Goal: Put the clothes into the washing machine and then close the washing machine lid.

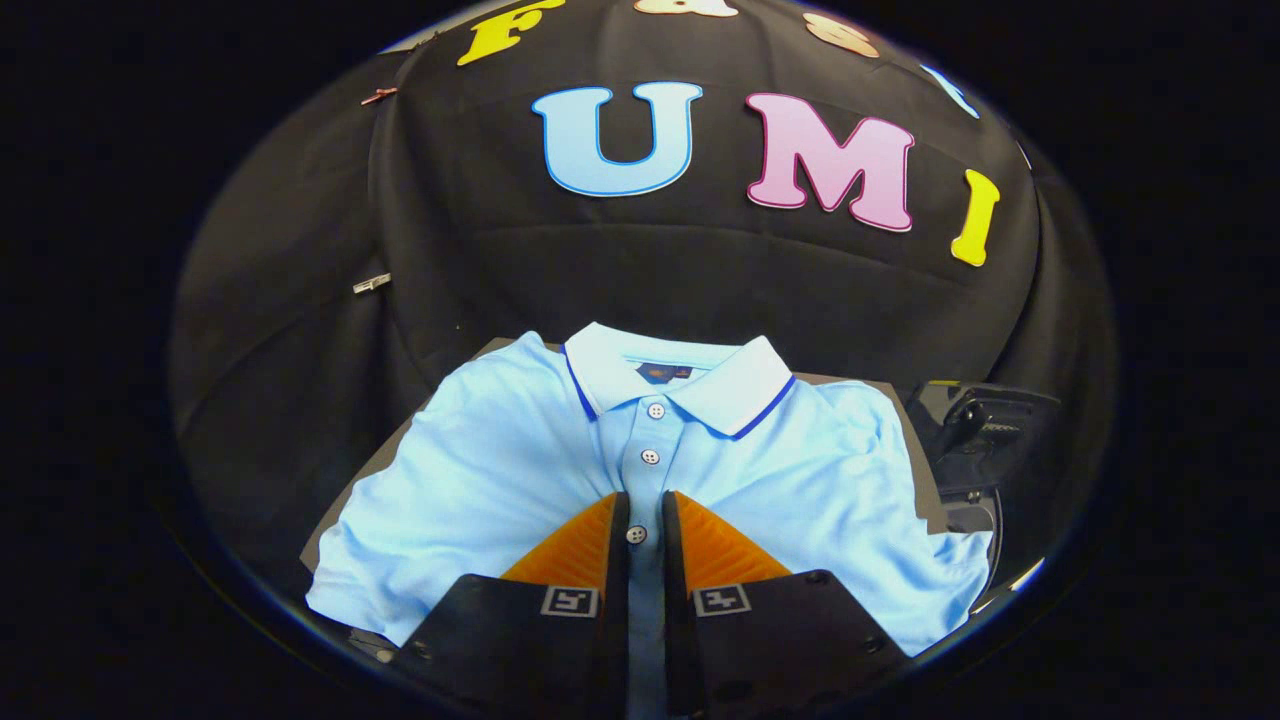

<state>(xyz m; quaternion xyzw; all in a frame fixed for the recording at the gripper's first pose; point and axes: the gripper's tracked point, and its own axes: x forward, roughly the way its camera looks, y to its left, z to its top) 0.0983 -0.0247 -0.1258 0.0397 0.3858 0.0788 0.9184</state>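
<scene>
**Occluded and Undetermined Areas**

The gripper [645,520] fingers stand close together, with a narrow gap over the placket of the light blue polo shirt [480,470]. Contact with the fabric cannot be determined. The gripper body hides the lower front of the shirt, and the hem is cut off. The shirt covers most of the table [400,450], so only strips of its left and far edges show. Beyond the table's right edge, a dark machine part [985,430] is partly hidden and too dim to identify. The collar label is too small to read.

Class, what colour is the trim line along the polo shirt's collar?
Dark blue, on the pale blue polo shirt, clearest in the gripper view.
</scene>
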